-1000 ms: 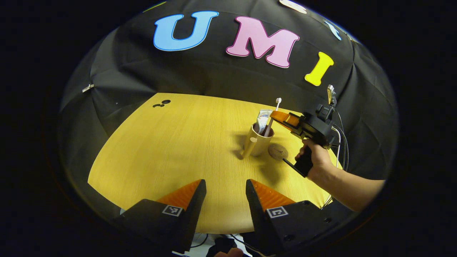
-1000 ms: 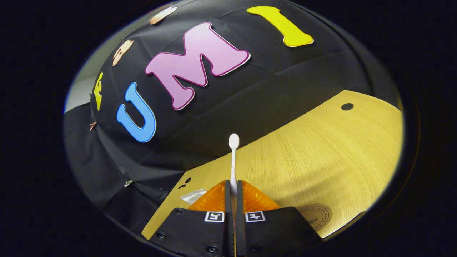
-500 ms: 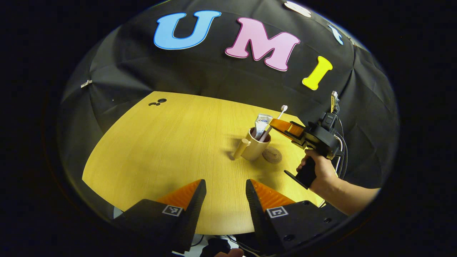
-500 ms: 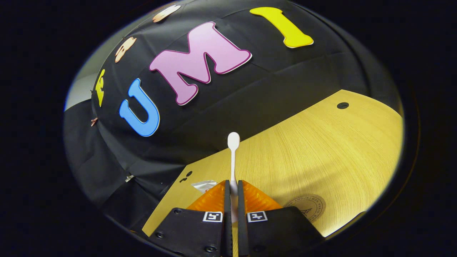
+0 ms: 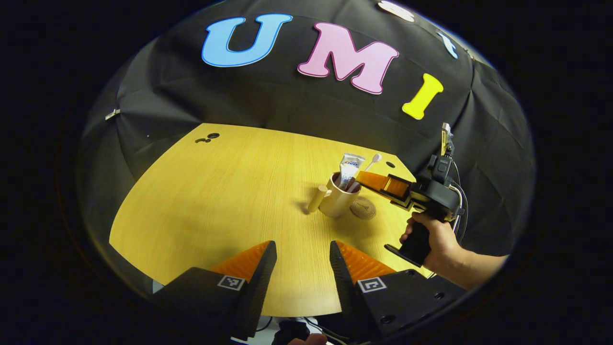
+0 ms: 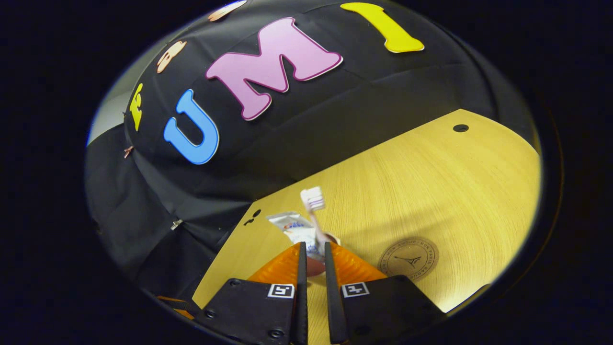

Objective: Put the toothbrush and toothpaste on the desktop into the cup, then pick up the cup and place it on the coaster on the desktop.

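The yellow wood-grain desktop [image 5: 230,201] stands before a black cloth wall. The landmark is one beige cup [image 5: 336,199] with a cylindrical handle on its side, upright on the desktop. Inside the cup stand one white toothpaste [image 5: 349,165] tube, crimped end up, and one toothbrush [image 5: 371,162] with a white head, leaning away from the tube; in the right gripper view the bristled head [image 6: 312,198] faces the camera, slightly blurred. One round brown coaster [image 5: 362,208] lies flat just beside the cup's base, bare, on the side towards the right gripper.

The right gripper [image 5: 371,181], held by a hand [image 5: 433,239], sits at the cup's rim. In its own view its fingers [image 6: 313,251] stand a narrow gap apart on either side of the brush stem, and contact cannot be confirmed. Half a second ago they were nearly together on the stem, which stood straighter with the smooth back of the head showing. The left gripper [image 5: 299,254] hovers well short of the cup, fingers spread wide, holding nothing.
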Motion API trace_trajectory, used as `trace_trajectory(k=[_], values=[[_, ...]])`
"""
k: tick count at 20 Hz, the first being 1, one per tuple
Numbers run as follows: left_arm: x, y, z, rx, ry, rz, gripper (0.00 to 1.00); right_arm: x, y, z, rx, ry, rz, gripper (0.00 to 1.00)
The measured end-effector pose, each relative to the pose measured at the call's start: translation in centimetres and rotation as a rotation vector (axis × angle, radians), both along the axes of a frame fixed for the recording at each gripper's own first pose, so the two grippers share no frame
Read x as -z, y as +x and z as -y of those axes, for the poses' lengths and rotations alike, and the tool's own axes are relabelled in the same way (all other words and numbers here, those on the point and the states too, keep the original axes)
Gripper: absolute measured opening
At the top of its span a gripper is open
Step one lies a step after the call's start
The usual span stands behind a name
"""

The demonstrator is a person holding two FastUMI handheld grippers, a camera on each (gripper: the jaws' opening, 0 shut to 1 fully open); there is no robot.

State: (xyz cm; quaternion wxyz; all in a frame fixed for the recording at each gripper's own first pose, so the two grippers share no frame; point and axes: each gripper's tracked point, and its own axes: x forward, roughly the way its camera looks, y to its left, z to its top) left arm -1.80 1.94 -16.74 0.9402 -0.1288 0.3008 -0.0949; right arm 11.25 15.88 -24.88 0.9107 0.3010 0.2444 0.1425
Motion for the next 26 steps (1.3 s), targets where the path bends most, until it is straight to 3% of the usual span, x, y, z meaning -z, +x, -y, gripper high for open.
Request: trace_trajectory(k=[7,8,9,10,17,22,26], values=[[0.8,3.3,1.6,0.110,0.033,-0.019,0.70,0.4,-2.3,0.6,-0.051,-0.014,-0.063,0.25],[1.2,3.8,1.9,0.142,0.040,-0.033,0.70,0.5,-2.9,1.0,-0.055,-0.021,-0.069,0.07],[1.7,4.3,2.2,0.171,0.045,-0.053,0.70,0.6,-3.5,1.5,-0.059,-0.031,-0.081,0.07],[2.1,4.9,2.5,0.195,0.048,-0.074,0.70,0.8,-4.4,2.0,-0.068,-0.036,-0.095,0.25],[4.6,9.3,4.2,0.362,0.128,-0.193,0.71,2.5,-10.3,6.2,-0.083,-0.071,-0.172,0.26],[7.0,11.3,6.0,0.493,0.229,-0.274,0.70,3.4,-13.6,10.6,-0.013,-0.070,-0.215,0.26],[8.6,13.7,6.7,0.552,0.328,-0.303,0.71,3.7,-16.0,13.9,0.053,-0.070,-0.237,0.26]])
